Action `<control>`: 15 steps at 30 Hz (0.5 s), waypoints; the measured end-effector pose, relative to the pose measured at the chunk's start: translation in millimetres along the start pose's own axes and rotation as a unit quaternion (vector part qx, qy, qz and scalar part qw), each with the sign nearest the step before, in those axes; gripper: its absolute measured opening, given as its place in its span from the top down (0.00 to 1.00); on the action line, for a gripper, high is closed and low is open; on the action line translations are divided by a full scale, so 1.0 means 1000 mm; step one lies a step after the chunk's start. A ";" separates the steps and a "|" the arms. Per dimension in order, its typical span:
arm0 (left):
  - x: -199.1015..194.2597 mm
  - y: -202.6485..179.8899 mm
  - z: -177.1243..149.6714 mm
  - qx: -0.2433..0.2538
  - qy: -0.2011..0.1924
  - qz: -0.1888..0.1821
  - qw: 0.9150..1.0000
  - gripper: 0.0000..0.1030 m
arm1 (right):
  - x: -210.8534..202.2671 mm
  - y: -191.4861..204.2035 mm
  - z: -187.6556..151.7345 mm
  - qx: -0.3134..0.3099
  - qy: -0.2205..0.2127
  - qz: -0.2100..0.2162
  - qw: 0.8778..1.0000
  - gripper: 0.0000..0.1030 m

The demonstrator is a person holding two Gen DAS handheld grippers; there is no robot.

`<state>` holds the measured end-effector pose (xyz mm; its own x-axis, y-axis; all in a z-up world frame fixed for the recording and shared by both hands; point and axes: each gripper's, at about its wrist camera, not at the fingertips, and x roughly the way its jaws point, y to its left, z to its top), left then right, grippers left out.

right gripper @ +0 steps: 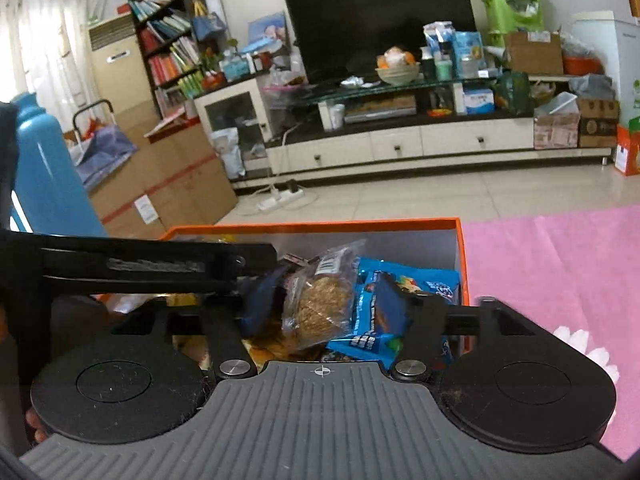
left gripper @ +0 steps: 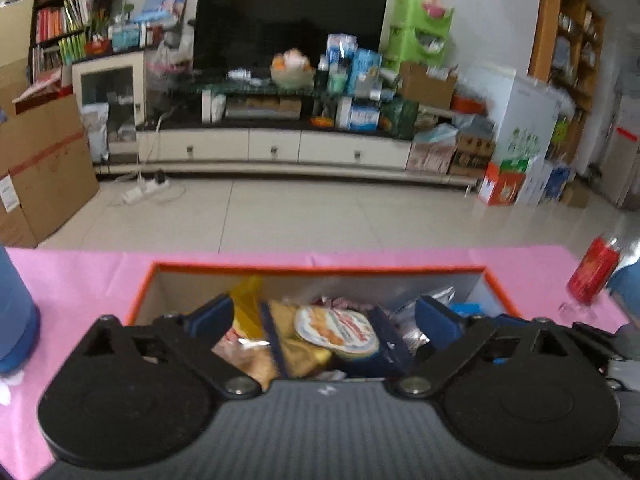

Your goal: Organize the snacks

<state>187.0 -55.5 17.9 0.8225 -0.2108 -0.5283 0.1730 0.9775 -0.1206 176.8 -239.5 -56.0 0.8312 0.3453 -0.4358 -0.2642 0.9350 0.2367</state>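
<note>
Snacks are sitting piled inside an orange-rimmed box (left gripper: 320, 269) on the pink-covered table (left gripper: 80, 280). Left tongs (left gripper: 324, 320) are hovering over the near side of the box, jaws standing wide apart, released, nothing between the blue pads. Below them, the left wrist view is showing a round-labelled biscuit pack (left gripper: 338, 330) and yellow-gold packets (left gripper: 248, 300) beside it.

Right tongs (right gripper: 324, 304) are also standing apart over the box (right gripper: 460, 248). A clear bag of brown cereal cake (right gripper: 322, 300) is lying between the 2 pads, but whether the pads are touching it I cannot tell; it appears to be resting on the pile. A blue snack packet (right gripper: 416, 284) is lying just right of it.

Only the left view is showing a red can (left gripper: 592, 276) standing on the table to the right of the box, well apart from it. Only the right view is showing the blue bottle (right gripper: 48, 176) at full height at the left, plus the black arm of the other tool crossing in front of the box. Both views are blurred at the edges.
</note>
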 end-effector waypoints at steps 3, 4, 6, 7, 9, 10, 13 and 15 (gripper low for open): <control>-0.033 0.006 0.001 0.002 -0.025 0.006 1.000 0.03 | -0.016 0.005 0.003 -0.008 -0.022 -0.008 1.000 0.24; -0.043 0.008 -0.002 0.001 -0.029 0.009 1.000 0.03 | -0.021 0.007 0.005 -0.011 -0.026 -0.008 1.000 0.23; -0.066 0.015 -0.010 -0.007 -0.036 0.008 0.999 0.02 | -0.033 0.009 0.007 -0.008 -0.034 -0.006 0.999 0.18; -0.076 0.019 -0.015 -0.011 -0.034 0.006 0.999 0.02 | -0.039 0.011 0.006 -0.006 -0.038 -0.007 0.999 0.14; -0.097 0.024 -0.030 -0.012 -0.029 0.016 0.999 0.02 | -0.052 0.016 0.002 -0.015 -0.039 -0.014 0.999 0.13; -0.106 0.026 -0.038 -0.010 -0.029 0.020 0.999 0.02 | -0.058 0.018 -0.001 -0.017 -0.039 -0.016 0.999 0.13; -0.133 0.030 -0.066 0.002 -0.019 0.023 1.000 0.02 | -0.078 0.025 -0.011 -0.027 -0.031 -0.014 0.999 0.11; -0.146 0.031 -0.085 0.005 -0.009 0.026 1.000 0.01 | -0.095 0.029 -0.024 -0.027 -0.029 -0.019 0.999 0.09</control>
<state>26.0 4.9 19.9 0.8401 -0.1605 -0.5182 0.1360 0.9870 -0.0852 78.6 -243.2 -28.8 0.8678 0.3051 -0.3922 -0.2561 0.9510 0.1731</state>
